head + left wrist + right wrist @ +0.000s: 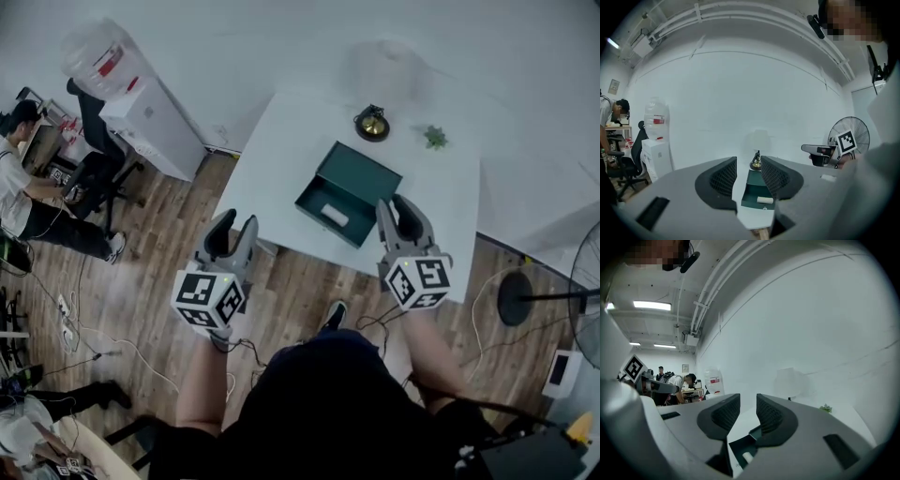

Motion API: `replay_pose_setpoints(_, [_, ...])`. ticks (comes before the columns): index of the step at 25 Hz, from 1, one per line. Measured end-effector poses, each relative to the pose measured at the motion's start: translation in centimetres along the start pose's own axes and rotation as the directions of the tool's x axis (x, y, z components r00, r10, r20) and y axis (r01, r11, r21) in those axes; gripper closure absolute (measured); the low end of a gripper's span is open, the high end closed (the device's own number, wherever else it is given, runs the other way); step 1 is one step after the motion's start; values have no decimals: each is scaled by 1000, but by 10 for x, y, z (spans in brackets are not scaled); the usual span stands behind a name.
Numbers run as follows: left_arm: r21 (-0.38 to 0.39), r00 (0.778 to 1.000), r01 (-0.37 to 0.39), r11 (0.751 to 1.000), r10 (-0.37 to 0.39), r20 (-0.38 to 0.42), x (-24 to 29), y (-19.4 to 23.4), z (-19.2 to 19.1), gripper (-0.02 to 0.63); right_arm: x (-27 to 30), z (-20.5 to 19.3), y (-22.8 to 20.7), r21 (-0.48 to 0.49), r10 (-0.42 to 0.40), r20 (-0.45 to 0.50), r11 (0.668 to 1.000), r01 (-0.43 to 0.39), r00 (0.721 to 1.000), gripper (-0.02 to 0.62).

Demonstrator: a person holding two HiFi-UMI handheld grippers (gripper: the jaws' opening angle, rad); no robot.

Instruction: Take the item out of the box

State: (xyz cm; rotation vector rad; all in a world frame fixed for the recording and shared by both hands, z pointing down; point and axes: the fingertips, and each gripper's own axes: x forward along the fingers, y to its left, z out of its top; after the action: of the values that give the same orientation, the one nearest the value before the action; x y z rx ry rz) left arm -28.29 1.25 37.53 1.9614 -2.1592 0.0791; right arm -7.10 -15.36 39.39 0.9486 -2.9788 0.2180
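Observation:
A dark green open box (pixel 347 192) lies on the white table (pixel 281 159). Inside it, near the front wall, rests a small white roll-shaped item (pixel 335 216). My left gripper (pixel 232 228) hovers over the floor just off the table's front left edge, open and empty. In the left gripper view the box (pixel 754 192) and the item (pixel 765 200) show between its jaws, well ahead. My right gripper (pixel 401 212) is at the box's right front corner, open with nothing held. The right gripper view has the box (pixel 740 446) and item (pixel 746 457) low between its jaws.
A table lamp with a brass base (pixel 372 124) and a small green plant (pixel 435 138) stand at the table's far side. A water dispenser (pixel 150 122), an office chair and a seated person (pixel 23 187) are at left. A floor fan (pixel 534 295) stands at right.

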Motion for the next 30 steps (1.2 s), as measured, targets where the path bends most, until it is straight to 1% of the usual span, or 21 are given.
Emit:
replay_pose_setpoints(4, [4, 999, 4, 1000, -4, -37, 38, -7, -5, 449, 22, -16, -28, 7, 17, -41, 1000, -17, 999, 479])
replay_pose_setpoints(9, [-1, 996, 6, 1000, -6, -88, 77, -1, -24, 449, 49, -46, -39, -26, 71, -117, 997, -74, 991, 476])
replay_pose_setpoints(12, [-6, 993, 25, 1000, -25, -118, 101, 6, -35, 449, 64, -68, -39, -50, 109, -188, 991, -120, 976, 476])
replay_pose_setpoints(15, [-11, 987, 68, 998, -69, -146, 130, 14, -46, 449, 81, -94, -36, -100, 133, -290, 981, -169, 948, 468])
replay_pose_setpoints(17, [-21, 980, 110, 994, -112, -165, 151, 18, -55, 449, 91, -113, -34, -129, 136, -363, 972, -195, 922, 455])
replay_pose_setpoints(19, [-32, 968, 162, 986, -165, -189, 170, 21, -64, 449, 100, -137, -31, -131, 138, -438, 968, -215, 888, 448])
replay_pose_setpoints(24, [-37, 921, 296, 954, -296, -253, 211, 32, -84, 449, 125, -198, -29, -45, 159, -587, 973, -227, 794, 451])
replay_pose_setpoints(25, [-44, 911, 314, 948, -314, -267, 216, 35, -90, 449, 127, -210, -27, -28, 161, -617, 974, -226, 771, 449])
replay_pose_setpoints(27, [-61, 892, 342, 938, -344, -294, 225, 42, -101, 449, 128, -237, -23, -7, 160, -681, 974, -225, 714, 449])
replay_pose_setpoints(30, [-72, 865, 376, 924, -377, -330, 236, 53, -113, 449, 132, -273, -19, -7, 149, -757, 972, -236, 636, 445])
